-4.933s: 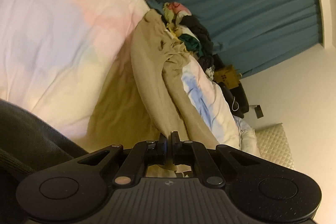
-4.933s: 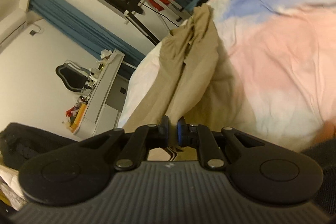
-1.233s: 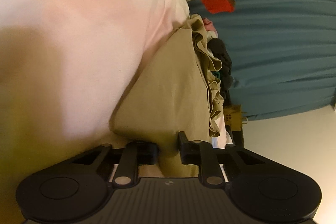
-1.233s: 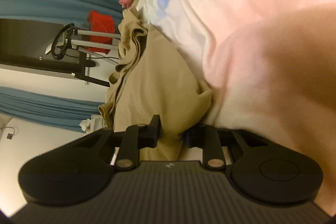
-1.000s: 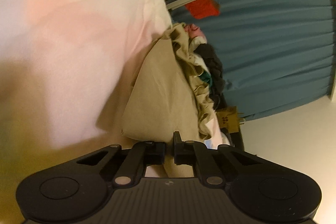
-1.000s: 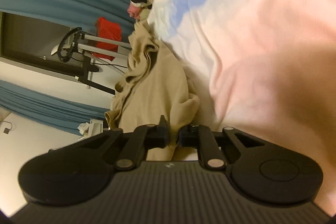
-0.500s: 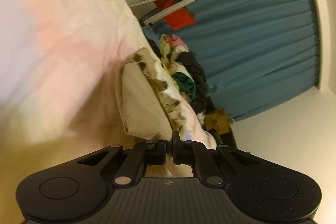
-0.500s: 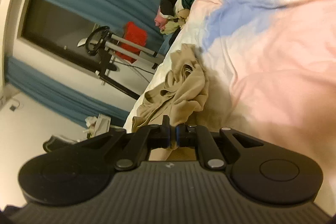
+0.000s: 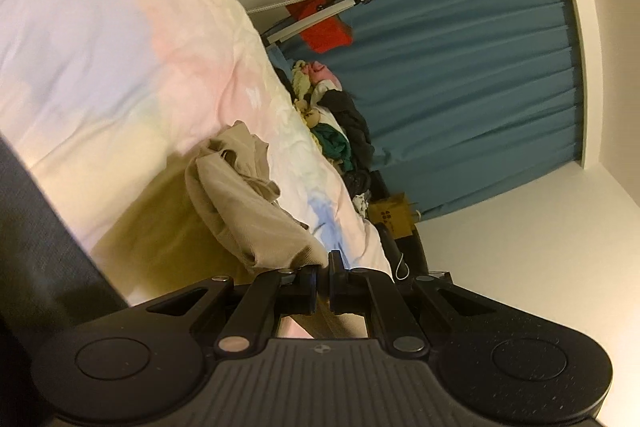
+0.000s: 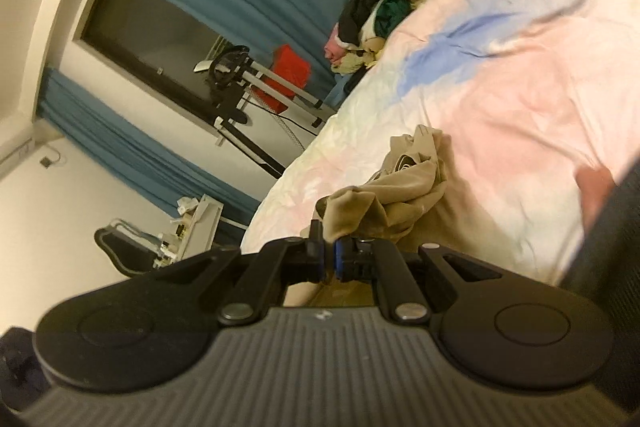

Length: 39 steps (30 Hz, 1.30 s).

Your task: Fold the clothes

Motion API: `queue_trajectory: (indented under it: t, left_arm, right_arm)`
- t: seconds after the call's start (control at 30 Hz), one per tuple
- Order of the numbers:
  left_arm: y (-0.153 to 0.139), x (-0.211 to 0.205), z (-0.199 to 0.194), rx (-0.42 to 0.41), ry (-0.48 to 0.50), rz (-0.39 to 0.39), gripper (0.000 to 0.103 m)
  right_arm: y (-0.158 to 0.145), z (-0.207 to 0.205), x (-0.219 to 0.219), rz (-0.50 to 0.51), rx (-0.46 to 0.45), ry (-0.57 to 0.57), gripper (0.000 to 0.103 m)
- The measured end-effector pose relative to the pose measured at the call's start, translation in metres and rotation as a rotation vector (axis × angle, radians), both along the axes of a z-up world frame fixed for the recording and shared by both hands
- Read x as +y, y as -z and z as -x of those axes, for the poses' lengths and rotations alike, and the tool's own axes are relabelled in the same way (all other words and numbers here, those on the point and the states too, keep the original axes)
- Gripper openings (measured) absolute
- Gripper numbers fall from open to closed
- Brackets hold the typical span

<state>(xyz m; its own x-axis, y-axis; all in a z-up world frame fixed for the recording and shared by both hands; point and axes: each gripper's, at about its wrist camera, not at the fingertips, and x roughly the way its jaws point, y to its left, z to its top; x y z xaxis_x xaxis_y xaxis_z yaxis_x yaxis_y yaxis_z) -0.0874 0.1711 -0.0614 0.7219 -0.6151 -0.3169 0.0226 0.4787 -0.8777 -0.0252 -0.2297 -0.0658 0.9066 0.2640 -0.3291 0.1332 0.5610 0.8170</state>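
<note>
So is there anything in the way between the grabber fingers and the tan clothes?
No, nothing is in the way. The left gripper and the right gripper are both already pinching the tan garment, which trails onto the pastel duvet.

The tan garment (image 9: pixel 256 219) vanishes under the left claw (image 9: pixel 324 277) at six o'clock, its held edge hidden between the pinched fingers, while a dark sleeve (image 9: pixel 36 247) cut off at nine o'clock covers that corner of the bed (image 9: pixel 100 39).
</note>
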Motion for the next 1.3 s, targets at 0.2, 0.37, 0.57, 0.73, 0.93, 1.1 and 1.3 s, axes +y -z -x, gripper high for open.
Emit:
queue_trajectory:
  t: [0.2, 0.37, 0.57, 0.73, 0.93, 1.1, 1.3]
  left_arm:
    - [-0.016, -0.016, -0.043, 0.004, -0.009, -0.095, 0.006]
    - [-0.032, -0.052, -0.125, -0.009, -0.013, -0.236, 0.007]
    - [-0.007, -0.089, -0.221, -0.007, -0.01, -0.368, 0.007]
    - [0.035, -0.089, -0.268, 0.021, 0.028, -0.36, 0.008]
    - [0.066, -0.08, -0.293, 0.06, 0.08, -0.33, 0.013]
    - [0.058, -0.085, -0.284, -0.045, 0.165, -0.391, 0.065]
    - [0.047, -0.106, -0.261, -0.203, 0.269, -0.561, 0.082]
  right_arm:
    - [0.006, -0.046, -0.011, -0.09, 0.072, 0.029, 0.009]
    - [0.008, -0.132, -0.022, -0.134, 0.164, 0.068, 0.009]
    - [0.036, -0.216, -0.035, -0.177, 0.276, 0.108, 0.01]
    - [0.076, -0.25, -0.041, -0.175, 0.291, 0.065, 0.01]
    - [0.11, -0.266, -0.051, -0.213, 0.332, -0.036, 0.011]
    - [0.089, -0.268, -0.032, -0.169, 0.215, -0.183, 0.087]
    - [0.066, -0.275, 0.016, 0.061, 0.11, -0.382, 0.091]
